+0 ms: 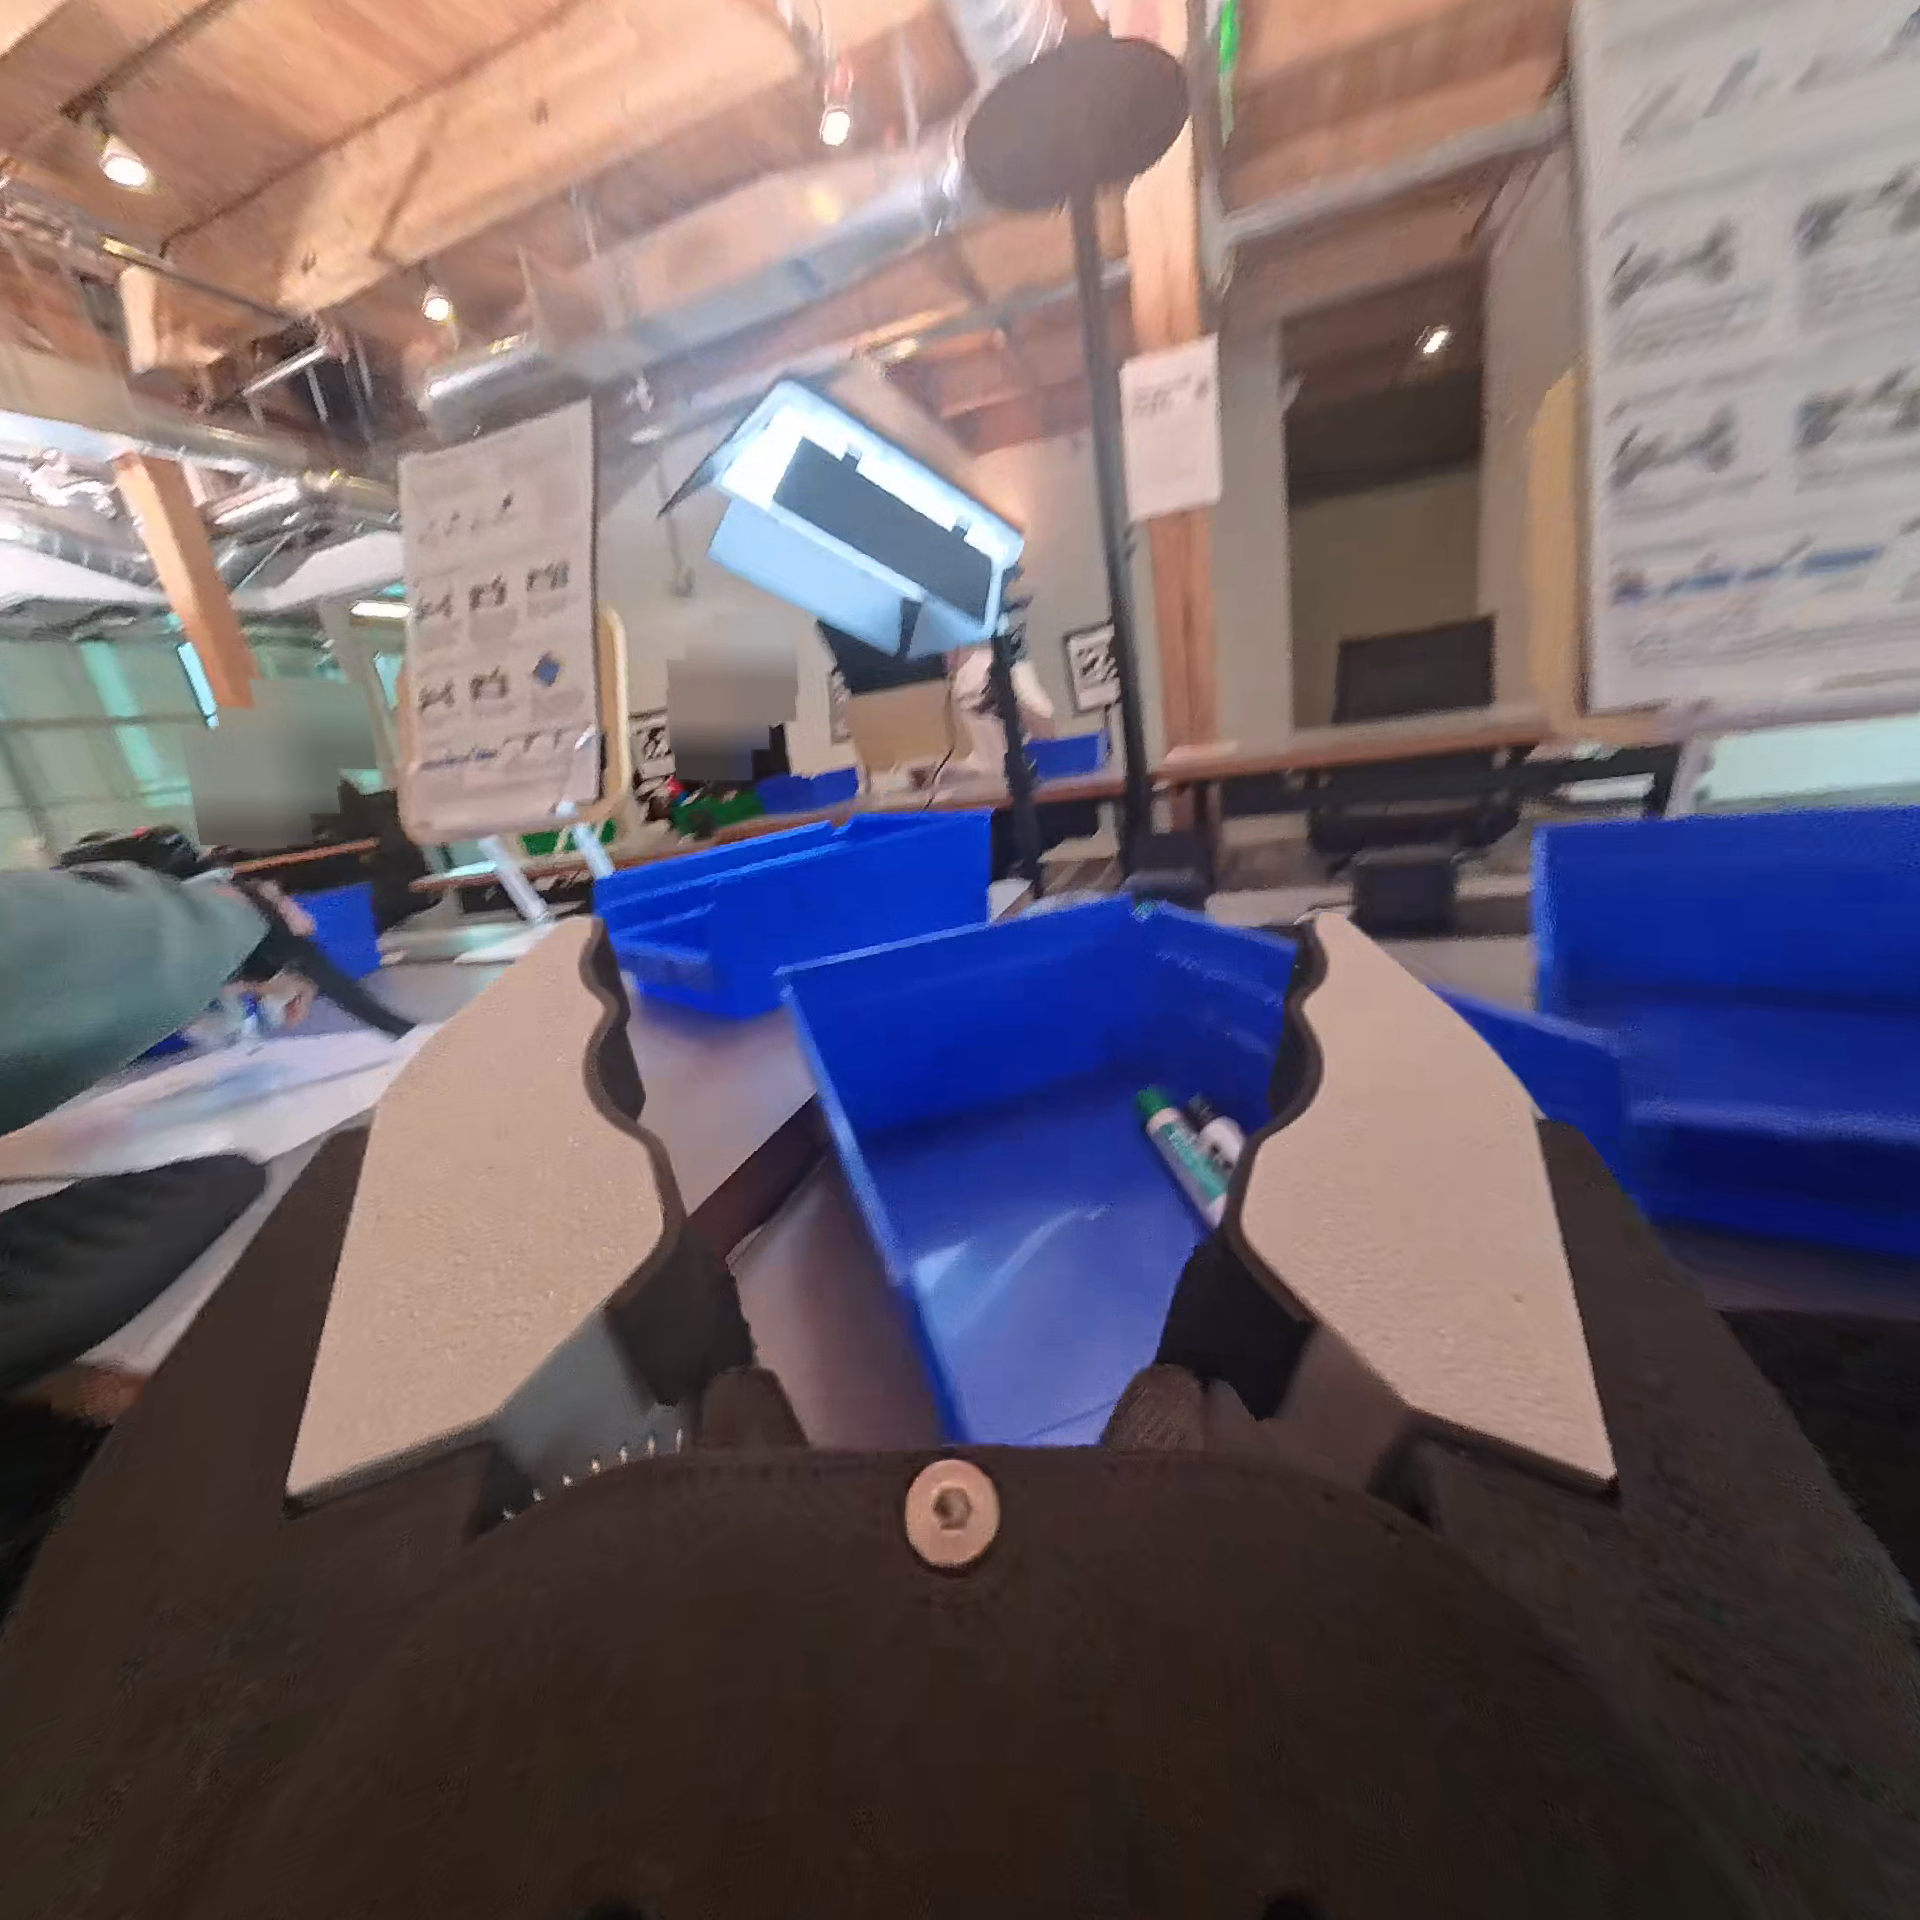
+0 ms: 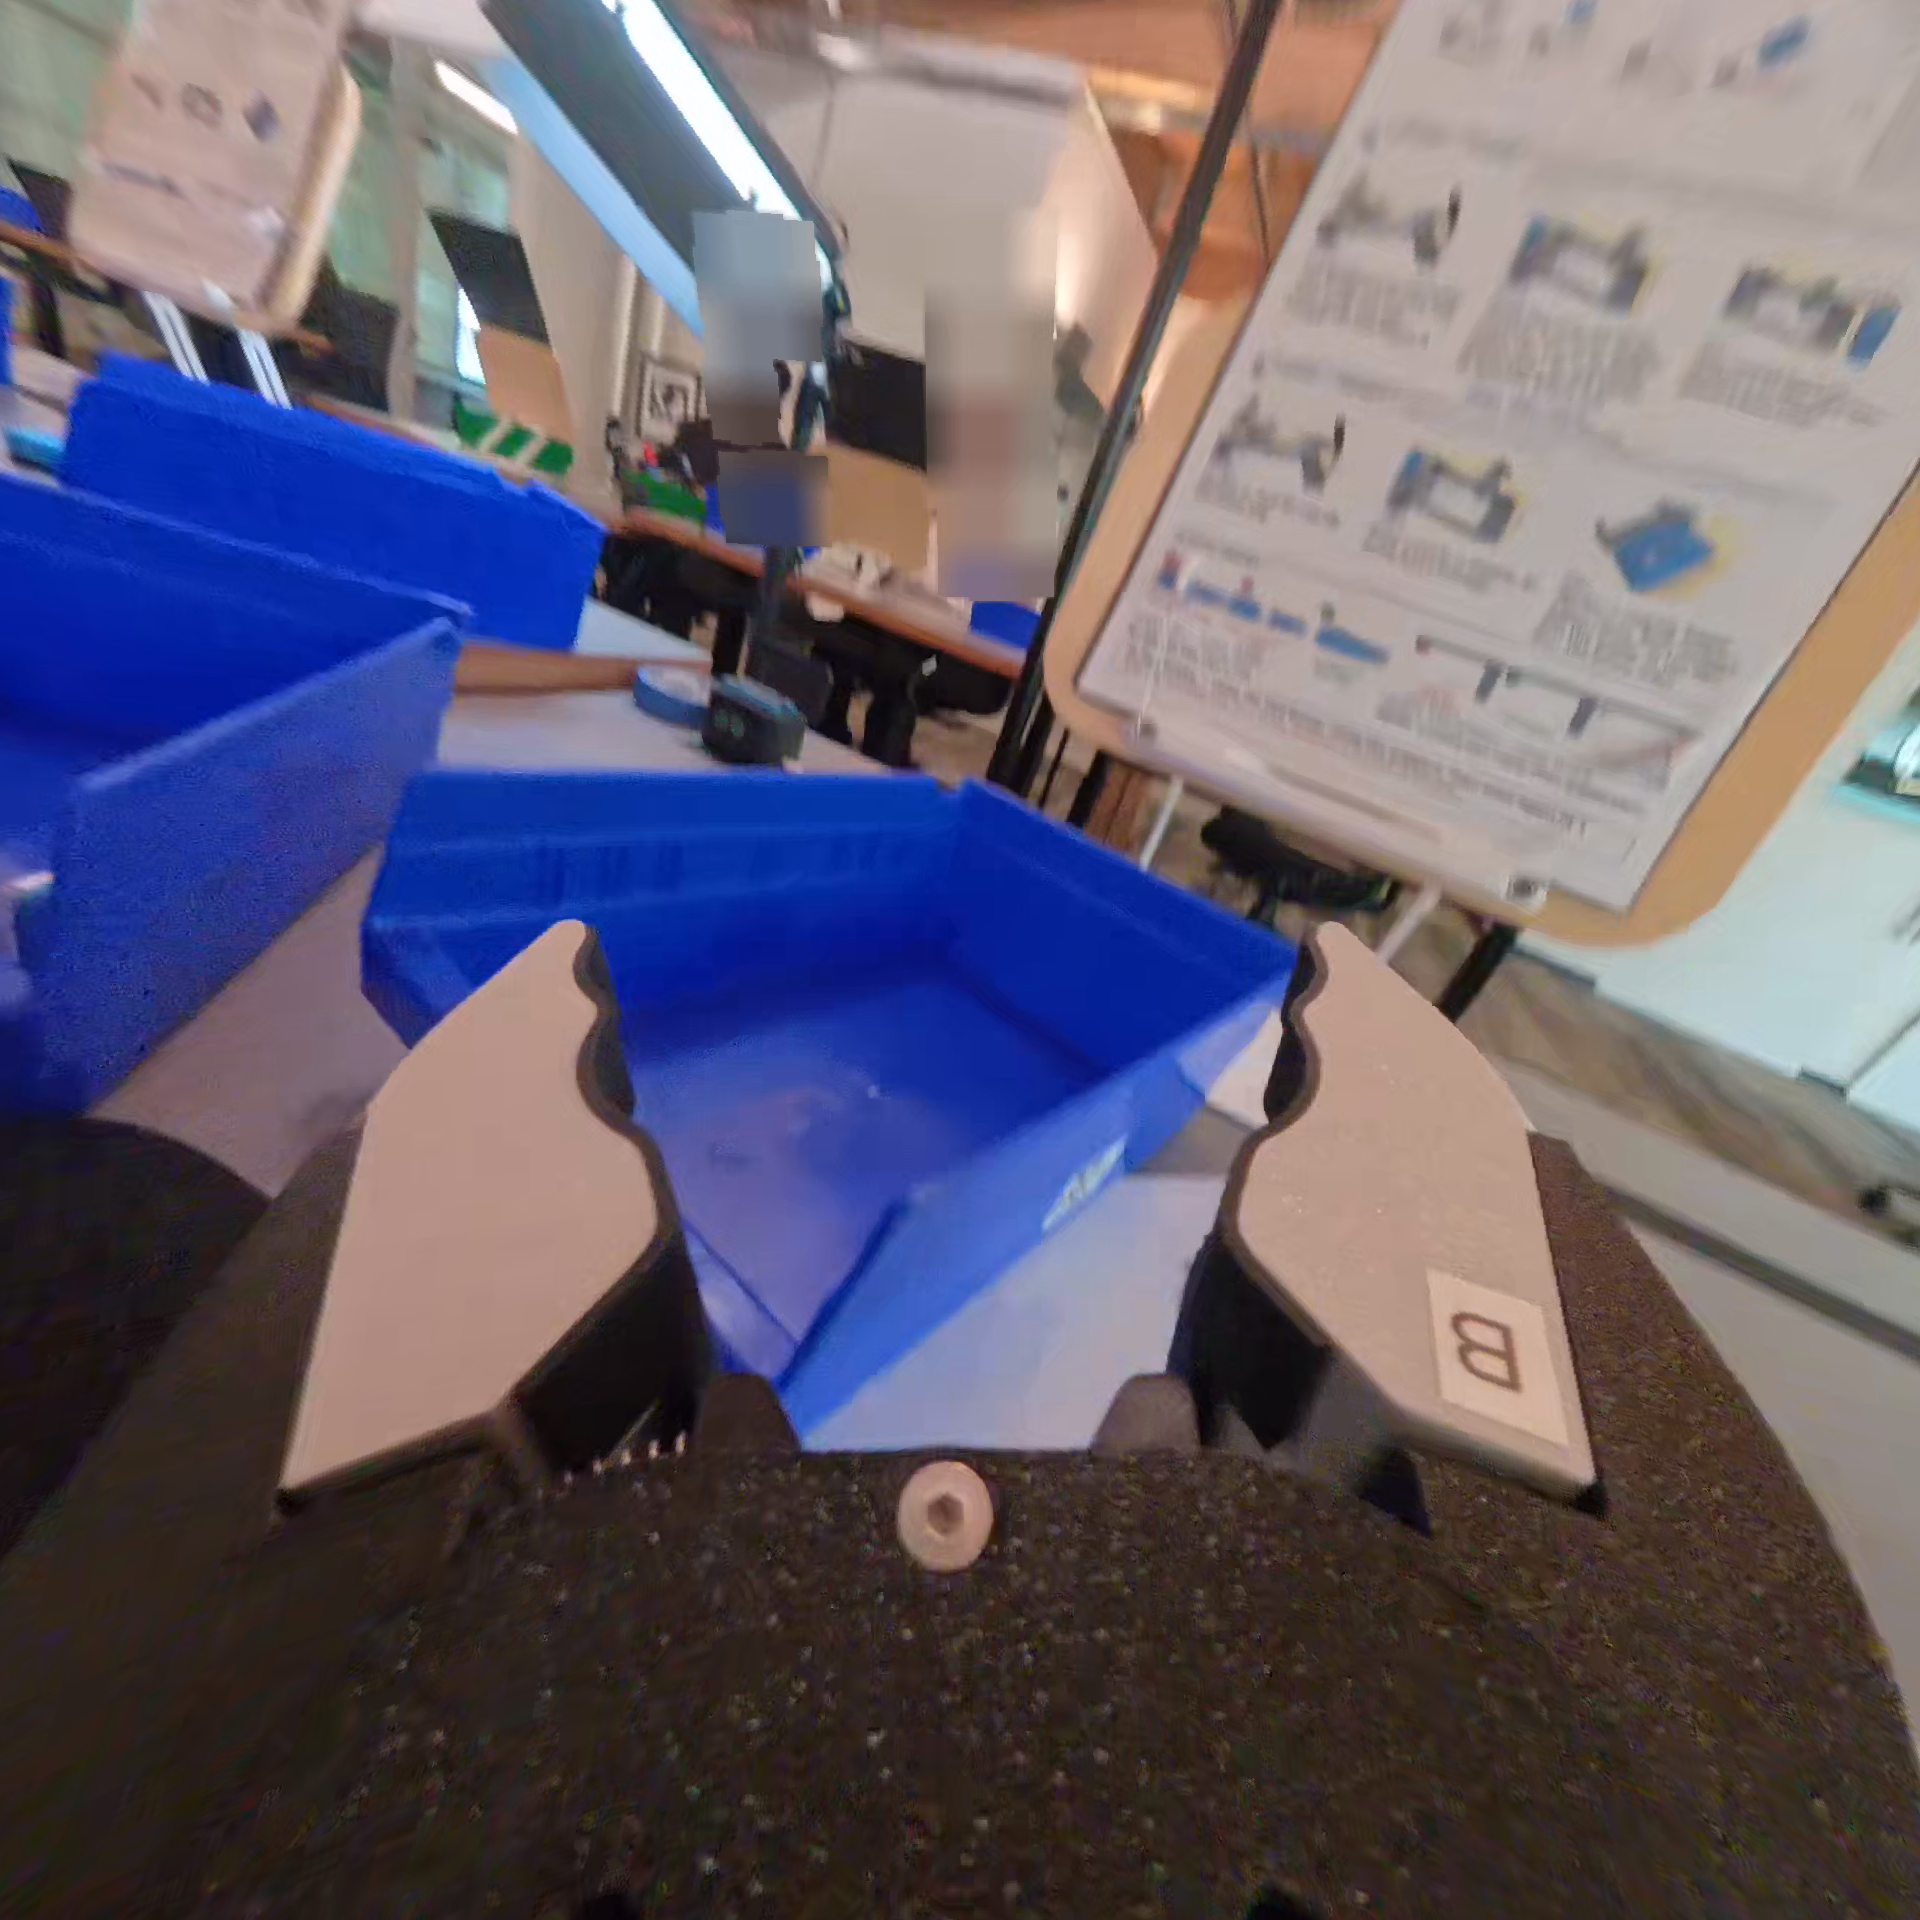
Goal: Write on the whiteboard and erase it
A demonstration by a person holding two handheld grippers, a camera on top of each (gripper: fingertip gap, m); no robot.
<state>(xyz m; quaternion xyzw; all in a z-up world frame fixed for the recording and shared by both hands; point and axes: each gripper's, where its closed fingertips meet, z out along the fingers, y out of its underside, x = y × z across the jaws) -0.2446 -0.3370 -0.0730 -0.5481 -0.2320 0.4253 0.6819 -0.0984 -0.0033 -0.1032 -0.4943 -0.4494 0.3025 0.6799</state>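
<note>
In the left wrist view my left gripper (image 1: 951, 971) is open and empty, held just above a blue bin (image 1: 987, 1049). A green-capped marker (image 1: 1179, 1148) and a black-capped marker (image 1: 1216, 1132) lie against the bin's right wall, close to my right finger (image 1: 1382, 1164). A white sheet-like board (image 1: 208, 1081) lies flat on the table at the left. In the right wrist view my right gripper (image 2: 940, 977) is open and empty above another blue bin (image 2: 831, 862) that holds nothing I can see.
More blue bins stand around: behind (image 1: 800, 914), at the right (image 1: 1745, 987), and at the left in the right wrist view (image 2: 229, 675). A person's sleeve (image 1: 94, 977) reaches over the table at the left. A poster board on a stand (image 2: 1507, 468) is at the right. A small black device (image 2: 750, 722) sits behind the bin.
</note>
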